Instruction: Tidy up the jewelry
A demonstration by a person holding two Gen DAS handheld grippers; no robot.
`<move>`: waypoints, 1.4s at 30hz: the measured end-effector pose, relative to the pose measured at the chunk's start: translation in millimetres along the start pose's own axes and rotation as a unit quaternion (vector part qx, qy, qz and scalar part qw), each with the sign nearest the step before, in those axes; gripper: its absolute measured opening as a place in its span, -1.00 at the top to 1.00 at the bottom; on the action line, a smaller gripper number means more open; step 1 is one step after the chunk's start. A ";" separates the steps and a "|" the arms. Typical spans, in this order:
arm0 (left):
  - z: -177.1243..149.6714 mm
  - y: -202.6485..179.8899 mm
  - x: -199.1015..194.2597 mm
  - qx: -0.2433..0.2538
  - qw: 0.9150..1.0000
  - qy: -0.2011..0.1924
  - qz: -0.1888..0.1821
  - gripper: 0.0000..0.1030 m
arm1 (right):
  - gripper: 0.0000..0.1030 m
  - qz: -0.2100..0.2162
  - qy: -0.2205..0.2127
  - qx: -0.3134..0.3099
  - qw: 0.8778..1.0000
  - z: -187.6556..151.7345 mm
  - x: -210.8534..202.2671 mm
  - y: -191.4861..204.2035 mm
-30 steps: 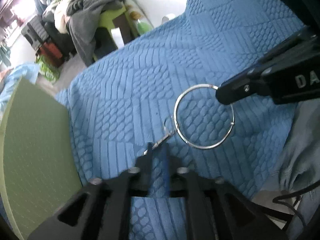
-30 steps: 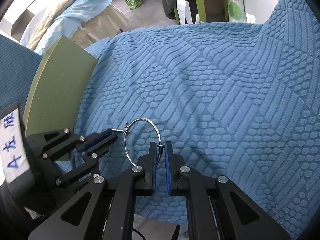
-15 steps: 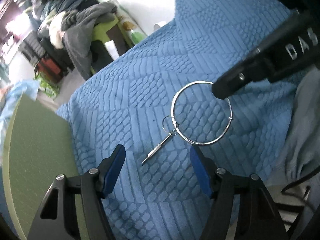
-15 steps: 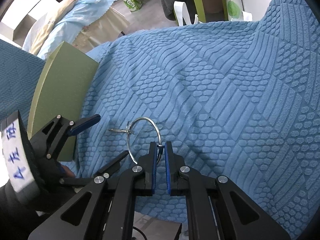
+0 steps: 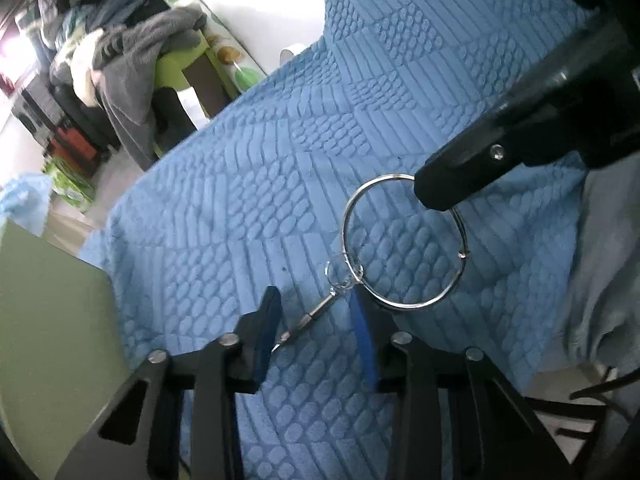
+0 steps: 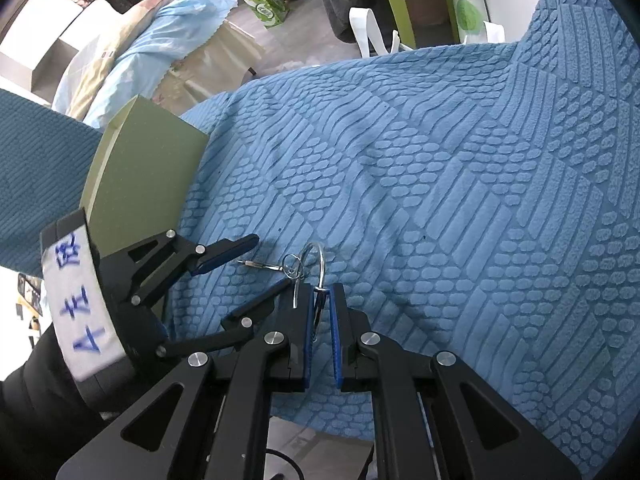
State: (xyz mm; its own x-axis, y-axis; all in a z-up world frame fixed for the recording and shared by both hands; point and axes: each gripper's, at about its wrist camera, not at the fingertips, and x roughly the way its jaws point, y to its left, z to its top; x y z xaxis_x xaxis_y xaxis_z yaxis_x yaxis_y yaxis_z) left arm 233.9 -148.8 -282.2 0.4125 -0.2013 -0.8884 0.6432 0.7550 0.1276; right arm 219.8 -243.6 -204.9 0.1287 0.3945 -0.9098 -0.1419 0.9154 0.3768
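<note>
A large silver ring (image 5: 348,216) hovers just above the blue quilt (image 5: 260,200), and my right gripper (image 6: 320,308) is shut on its rim. A small ring (image 5: 340,274) hangs from it with a thin metal pin (image 5: 310,316). My left gripper (image 5: 316,320) straddles that pin, its jaws closing, and the blue pads (image 5: 266,320) stand clear of the metal. In the right wrist view the large ring (image 6: 320,256) stands edge-on, and the pin (image 6: 260,265) points left between the jaws of the left gripper (image 6: 262,266).
A flat green board (image 5: 48,300) lies at the quilt's left edge (image 6: 148,184). Grey clothes (image 5: 132,48) are piled on a green stool beyond the bed. Grey fabric (image 5: 600,260) lies at the right. A dark sleeve (image 6: 36,408) holds the left gripper.
My left gripper let go of the pin, opened wide, and has now narrowed around it again. The right gripper kept its hold on the large ring.
</note>
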 end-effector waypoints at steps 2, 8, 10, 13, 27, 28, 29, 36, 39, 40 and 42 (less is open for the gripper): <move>0.5 -5.6 0.1 0.003 1.000 0.001 -0.012 0.78 | 0.89 0.001 0.000 0.002 1.000 0.0 0.0 -1.0; 2.3 -9.2 1.6 -0.022 1.000 -0.002 -0.019 0.99 | 0.89 0.005 -0.004 0.011 1.000 1.0 -3.4 -6.8; 1.2 -7.6 0.4 -0.033 0.999 -0.002 -0.018 1.00 | 0.89 0.007 -0.007 0.014 1.000 0.4 -5.0 -7.0; -0.4 -1.2 -2.2 -0.061 0.998 -0.003 -0.024 1.00 | 0.89 0.010 -0.011 0.015 1.000 -0.6 -9.3 -6.2; 3.8 28.5 -63.8 -0.158 0.984 -0.054 -0.054 1.00 | 0.91 0.001 -0.035 0.010 0.999 -1.0 -31.1 9.2; 1.7 27.5 -68.7 -0.162 0.984 -0.056 -0.054 1.00 | 0.90 -0.010 -0.037 0.018 0.999 -1.9 -29.2 5.3; 0.5 29.1 -72.4 -0.168 0.983 -0.060 -0.052 1.00 | 0.90 -0.020 -0.037 0.021 0.999 -3.0 -25.1 1.5; -4.6 40.3 -92.6 -0.199 0.975 -0.077 -0.055 0.99 | 0.45 -0.022 -0.013 0.042 0.999 -17.5 11.8 -11.5; -8.0 42.9 -95.7 -0.206 0.974 -0.077 -0.051 0.99 | 0.45 -0.043 -0.010 0.028 0.999 -18.1 23.2 -4.5; -9.8 44.5 -96.7 -0.209 0.974 -0.077 -0.050 0.99 | 0.51 -0.052 -0.009 0.021 0.998 -17.8 26.8 -2.2; -11.7 47.4 -98.0 -0.214 0.973 -0.076 -0.047 0.99 | 0.54 -0.071 -0.006 -0.003 0.997 -16.7 33.5 7.8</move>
State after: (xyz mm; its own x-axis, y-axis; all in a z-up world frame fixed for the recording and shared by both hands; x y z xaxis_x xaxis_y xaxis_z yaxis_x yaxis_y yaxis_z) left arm 216.5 -85.9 -194.2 0.4774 -0.3472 -0.8072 0.3687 0.9130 -0.1746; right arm 206.6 -224.6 -235.4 0.1591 0.2613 -0.9521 -0.1276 0.9617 0.2426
